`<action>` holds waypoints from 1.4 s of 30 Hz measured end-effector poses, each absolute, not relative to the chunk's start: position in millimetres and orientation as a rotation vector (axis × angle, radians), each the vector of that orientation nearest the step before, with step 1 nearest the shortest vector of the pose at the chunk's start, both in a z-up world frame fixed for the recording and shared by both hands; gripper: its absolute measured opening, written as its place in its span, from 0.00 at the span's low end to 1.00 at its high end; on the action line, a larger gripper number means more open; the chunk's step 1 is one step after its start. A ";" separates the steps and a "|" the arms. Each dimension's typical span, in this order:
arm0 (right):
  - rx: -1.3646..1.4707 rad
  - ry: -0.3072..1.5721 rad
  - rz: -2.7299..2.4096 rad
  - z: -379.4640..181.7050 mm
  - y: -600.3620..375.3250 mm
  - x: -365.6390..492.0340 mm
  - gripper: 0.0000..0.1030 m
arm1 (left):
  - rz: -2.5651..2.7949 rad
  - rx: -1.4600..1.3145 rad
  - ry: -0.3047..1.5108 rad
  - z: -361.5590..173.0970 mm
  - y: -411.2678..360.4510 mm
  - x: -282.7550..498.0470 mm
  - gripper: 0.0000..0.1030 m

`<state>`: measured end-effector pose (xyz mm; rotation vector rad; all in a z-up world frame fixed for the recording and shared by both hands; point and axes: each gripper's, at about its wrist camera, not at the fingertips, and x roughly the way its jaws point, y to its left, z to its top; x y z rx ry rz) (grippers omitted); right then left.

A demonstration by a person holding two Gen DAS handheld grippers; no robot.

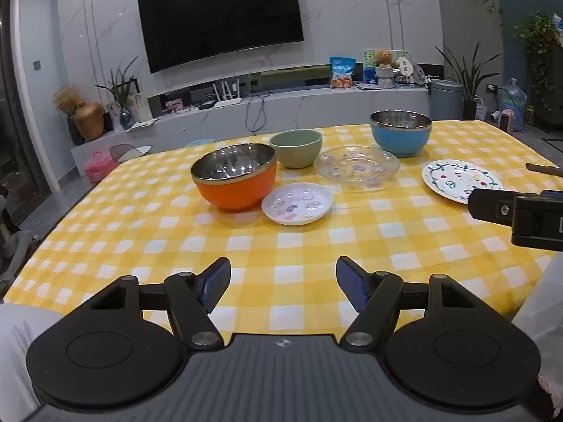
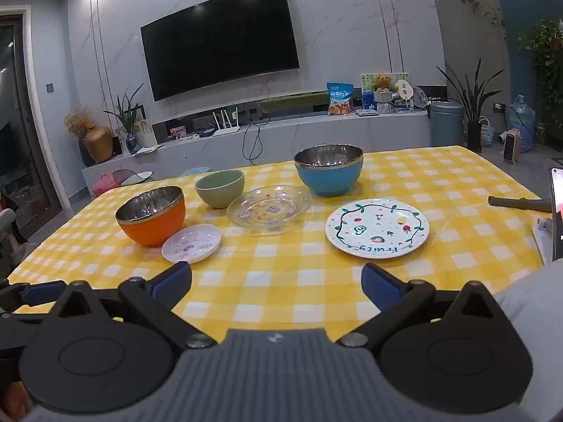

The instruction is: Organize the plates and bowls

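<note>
On the yellow checked tablecloth (image 1: 281, 246) stand an orange steel-lined bowl (image 1: 234, 181) (image 2: 151, 216), a green bowl (image 1: 296, 148) (image 2: 220, 188) and a blue steel-lined bowl (image 1: 401, 133) (image 2: 329, 170). Beside the orange bowl lies a small white plate (image 1: 297, 203) (image 2: 191, 243). A clear glass plate (image 1: 357, 166) (image 2: 269, 207) sits mid-table. A white fruit-patterned plate (image 1: 461, 180) (image 2: 377, 228) lies to the right. My left gripper (image 1: 283, 290) hovers open over the near cloth, nothing between its fingers. My right gripper (image 2: 276, 283) is open too, short of the fruit plate; its body shows in the left wrist view's right edge.
A phone on a stand (image 2: 556, 218) and a dark stick-like handle (image 2: 517, 204) sit at the table's right edge. Beyond the table are a low TV bench (image 2: 281, 133) with a wall television, plants and a grey bin (image 2: 447, 123). Grey sleeves frame both views' lower corners.
</note>
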<state>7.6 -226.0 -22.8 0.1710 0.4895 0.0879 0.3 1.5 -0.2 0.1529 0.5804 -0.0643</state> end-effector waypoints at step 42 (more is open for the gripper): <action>0.170 0.494 0.087 -20.8 -224.4 7.3 0.98 | -0.038 0.153 0.586 -1.9 2.3 1.0 0.79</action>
